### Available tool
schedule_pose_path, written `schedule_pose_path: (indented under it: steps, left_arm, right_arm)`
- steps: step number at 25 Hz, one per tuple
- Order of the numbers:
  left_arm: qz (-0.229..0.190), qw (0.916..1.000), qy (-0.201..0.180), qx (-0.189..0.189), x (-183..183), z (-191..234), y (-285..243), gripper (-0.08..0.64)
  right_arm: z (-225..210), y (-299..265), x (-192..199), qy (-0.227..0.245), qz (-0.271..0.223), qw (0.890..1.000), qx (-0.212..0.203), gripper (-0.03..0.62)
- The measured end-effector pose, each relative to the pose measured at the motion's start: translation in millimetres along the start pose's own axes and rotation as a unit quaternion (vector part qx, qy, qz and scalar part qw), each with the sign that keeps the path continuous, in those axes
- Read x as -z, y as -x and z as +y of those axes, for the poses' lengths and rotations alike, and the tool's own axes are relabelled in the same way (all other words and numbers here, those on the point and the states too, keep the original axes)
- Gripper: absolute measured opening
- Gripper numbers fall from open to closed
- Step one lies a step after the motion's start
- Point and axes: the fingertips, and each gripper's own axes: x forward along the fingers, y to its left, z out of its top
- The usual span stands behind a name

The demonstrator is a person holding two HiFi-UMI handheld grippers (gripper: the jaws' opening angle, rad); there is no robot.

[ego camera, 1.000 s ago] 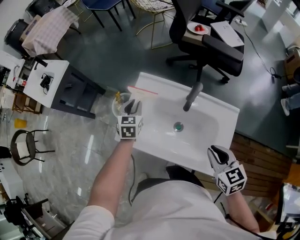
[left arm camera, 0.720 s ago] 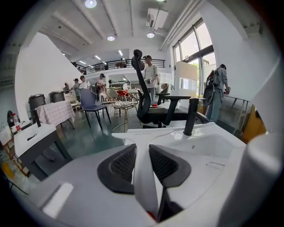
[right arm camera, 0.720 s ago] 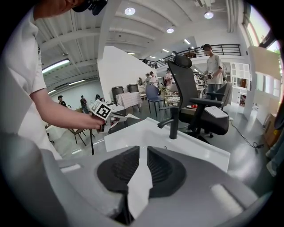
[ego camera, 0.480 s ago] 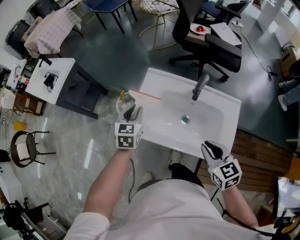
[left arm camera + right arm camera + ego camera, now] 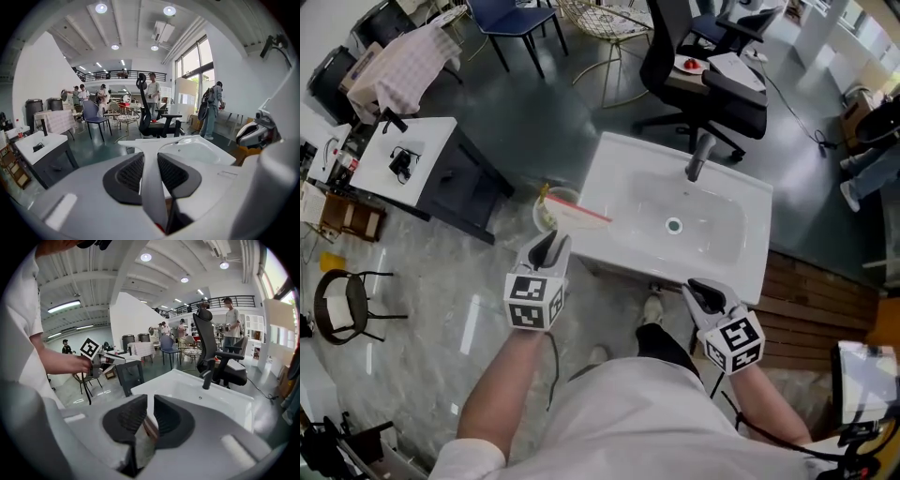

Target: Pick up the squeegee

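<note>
The squeegee (image 5: 578, 215) is already off any surface. Its white handle runs straight back into the left claw (image 5: 551, 244), whose pads are clamped on it. Its blade, with a red strip along it, lies crosswise ahead of that claw, so the two make a T.

In the head view the blade hangs across the left edge of the white sink (image 5: 748, 192), nearer the front left corner. Its long axis runs from outside the rim in towards the basin. As a grip the pickup looks done. What remains, I judge, is to carry it clear, minding the blade end that reaches over the rim.

The right claw (image 5: 705, 294) hovers off the sink's front edge, well apart from the squeegee, its pads all but together on nothing.

Below the blade's outer end sits a round pale container (image 5: 540, 214); its contents are too small to tell. The claw's own body hides how deep the handle sits in the grip.
</note>
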Motion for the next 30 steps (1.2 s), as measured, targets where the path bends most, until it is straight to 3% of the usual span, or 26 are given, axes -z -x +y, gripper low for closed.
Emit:
schedule_pose_path:
  steps: [17,30]
  left_arm:
    - [-0.035,0.9987,0.003,0.037,22,-8,178,0.101]
    - [-0.047,0.9978,0.002,0.048,51,-22,249,0.101]
  right_arm:
    - [120,30,-5,0.029,-0.024,0.999,0.004,0.015]
    - [186,39,7,0.044,-0.032,0.999,-0.001,0.012]
